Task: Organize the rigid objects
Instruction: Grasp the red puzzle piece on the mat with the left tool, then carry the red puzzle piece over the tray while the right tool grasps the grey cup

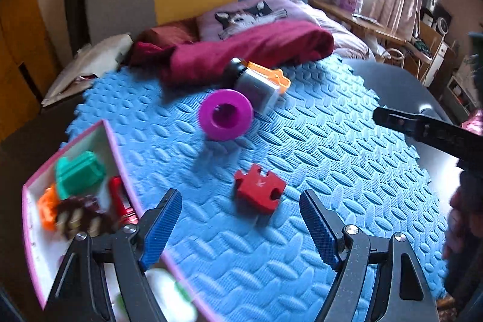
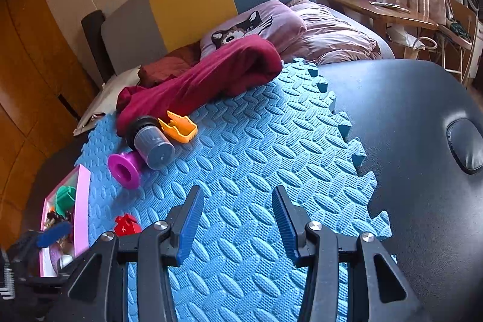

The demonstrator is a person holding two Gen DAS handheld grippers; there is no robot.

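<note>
A red puzzle-shaped block (image 1: 259, 191) lies on the blue foam mat (image 1: 332, 141), just ahead of my open left gripper (image 1: 241, 198), whose blue pads hold nothing. Farther back lie a purple spool (image 1: 225, 114), a grey cylinder with a black cap (image 1: 253, 86) and an orange piece (image 1: 271, 74). A pink-rimmed box (image 1: 111, 147) at the left holds a green block, an orange piece, a red item and a brown one. My right gripper (image 2: 238, 201) hangs open and empty over bare mat (image 2: 256, 147); the red block (image 2: 126, 227), spool (image 2: 125, 169), cylinder (image 2: 154, 145), orange piece (image 2: 179, 125) and box (image 2: 83, 201) sit to its left.
A crimson cloth (image 1: 250, 50) lies along the mat's far edge, with pillows and a headboard behind. A dark padded surface (image 2: 422, 141) borders the mat on the right. The other gripper's black arm (image 1: 422, 129) reaches in from the right of the left wrist view.
</note>
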